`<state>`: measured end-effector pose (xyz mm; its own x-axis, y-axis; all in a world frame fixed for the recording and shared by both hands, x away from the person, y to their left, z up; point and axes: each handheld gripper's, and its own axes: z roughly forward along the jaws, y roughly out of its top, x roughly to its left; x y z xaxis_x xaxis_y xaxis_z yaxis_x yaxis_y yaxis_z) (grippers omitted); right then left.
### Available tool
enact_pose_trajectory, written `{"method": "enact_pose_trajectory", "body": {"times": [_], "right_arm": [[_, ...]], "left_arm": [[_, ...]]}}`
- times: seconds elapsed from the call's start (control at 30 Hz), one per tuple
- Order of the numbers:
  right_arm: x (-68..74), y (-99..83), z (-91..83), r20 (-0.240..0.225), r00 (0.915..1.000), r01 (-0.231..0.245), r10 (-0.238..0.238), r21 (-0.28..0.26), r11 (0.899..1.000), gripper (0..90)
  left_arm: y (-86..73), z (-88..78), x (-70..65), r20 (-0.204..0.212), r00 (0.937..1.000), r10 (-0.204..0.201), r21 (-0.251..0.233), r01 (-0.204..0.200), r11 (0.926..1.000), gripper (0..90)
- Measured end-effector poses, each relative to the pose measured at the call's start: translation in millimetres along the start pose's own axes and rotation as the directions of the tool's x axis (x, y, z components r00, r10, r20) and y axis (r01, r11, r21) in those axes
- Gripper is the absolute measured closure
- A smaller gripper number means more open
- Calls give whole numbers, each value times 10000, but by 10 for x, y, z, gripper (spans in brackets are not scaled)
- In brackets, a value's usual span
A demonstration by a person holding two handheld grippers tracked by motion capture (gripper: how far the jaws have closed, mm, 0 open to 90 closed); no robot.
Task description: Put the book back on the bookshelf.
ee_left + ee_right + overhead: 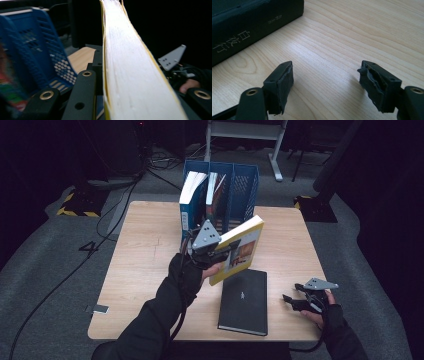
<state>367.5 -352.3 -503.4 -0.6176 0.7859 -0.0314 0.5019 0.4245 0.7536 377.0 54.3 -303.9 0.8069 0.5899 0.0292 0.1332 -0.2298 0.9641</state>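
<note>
**Yellow book up in the air, black one flat on the surface**

So the surface point(150, 250) is a light wood-grain top, roughly square with rounded corners, sitting on grey carpet in a really dark room. There's a white frame of some furniture at the far side and cables trailing over the floor at far left.

The left gripper point(220, 251) is pinching the yellow book point(240, 247), holding it tilted above the middle of the surface, just in front of the blue file rack point(245, 182). In the left gripper view the page block point(125, 75) runs straight up between the jaws, cream and slightly ridged. The cover picture is too small to read.

The rack is perforated plastic with three slots; two books point(192, 195) stand in the left and middle ones, their lower halves hidden behind the hand and gripper.

The black book point(244, 301) lies flat near the near edge, matte cover. Its spine point(249, 30) has pale characters, cut off at the frame edge.

The right gripper point(289, 300) rests low at near right, spread wide with nothing between the jaws; the rubbery pads point(284, 82) look chewed up.
</note>
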Motion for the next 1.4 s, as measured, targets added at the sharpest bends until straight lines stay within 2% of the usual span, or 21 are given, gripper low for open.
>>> {"method": "enact_pose_trajectory", "body": {"times": [0.07,0.1,0.17,0.23,0.33,0.47,0.5,0.63,0.77,0.8,0.83,0.9,1.0,1.03,1.23,1.3,1.37,1.4], "right_arm": [[1,0,0,11,10000,-1,1,1,10000,273],[1,0,0,11,10000,-1,1,1,10000,273],[1,0,0,15,10000,-1,1,2,10000,272],[1,0,1,13,10000,-15,15,-6,10000,271],[1,0,1,15,10000,-21,21,-4,10000,271],[1,0,0,11,10000,-19,19,1,10000,273],[1,0,0,11,10000,-19,19,1,10000,273],[2,0,0,7,10000,-10,10,-8,10000,274],[3,0,-1,18,10000,1,-1,0,10000,274],[2,0,-1,16,10000,-3,3,0,10000,274],[2,0,-1,16,10000,-3,3,0,10000,274],[4,0,-1,25,10000,1,-1,0,10000,274],[5,-1,-2,33,10000,1,-1,0,10000,274],[5,-1,-2,35,10000,4,-4,-1,10000,274],[8,-1,-2,39,10000,15,-15,-7,10000,277],[8,-1,-2,43,10000,20,-20,-8,10000,277],[10,-1,-3,57,10000,48,-48,-20,10000,277],[10,-1,-3,57,10000,48,-48,-20,10000,277]], "left_arm": [[19,-53,70,-313,9994,-123,-44,122,9999,750],[19,-53,70,-313,9994,-123,-44,122,9999,750],[31,-98,159,-691,9971,-329,-142,320,9994,750],[39,-116,213,-1020,9942,-345,-168,330,9993,750],[60,-125,319,-1504,9863,-678,-218,653,9976,750],[89,-107,423,-1813,9783,-1007,-271,974,9949,750],[101,-93,442,-1973,9744,-1074,-246,1046,9942,750],[171,-34,513,-2451,9643,-1006,-72,1020,9948,750],[197,41,581,-2707,9566,-1078,106,1150,9933,750],[203,102,616,-2894,9507,-1114,245,1237,9920,750],[203,102,616,-2894,9507,-1114,245,1237,9920,750],[207,185,652,-3110,9430,-1186,367,1366,9899,750],[221,290,690,-3260,9376,-1208,458,1432,9886,750],[233,331,702,-3357,9339,-1229,496,1478,9878,750],[302,520,770,-3686,9209,-1270,573,1588,9856,750],[309,554,783,-3697,9198,-1311,577,1635,9849,750],[329,658,824,-3854,9125,-1373,628,1743,9827,750],[329,658,824,-3854,9125,-1373,628,1743,9827,750]]}}
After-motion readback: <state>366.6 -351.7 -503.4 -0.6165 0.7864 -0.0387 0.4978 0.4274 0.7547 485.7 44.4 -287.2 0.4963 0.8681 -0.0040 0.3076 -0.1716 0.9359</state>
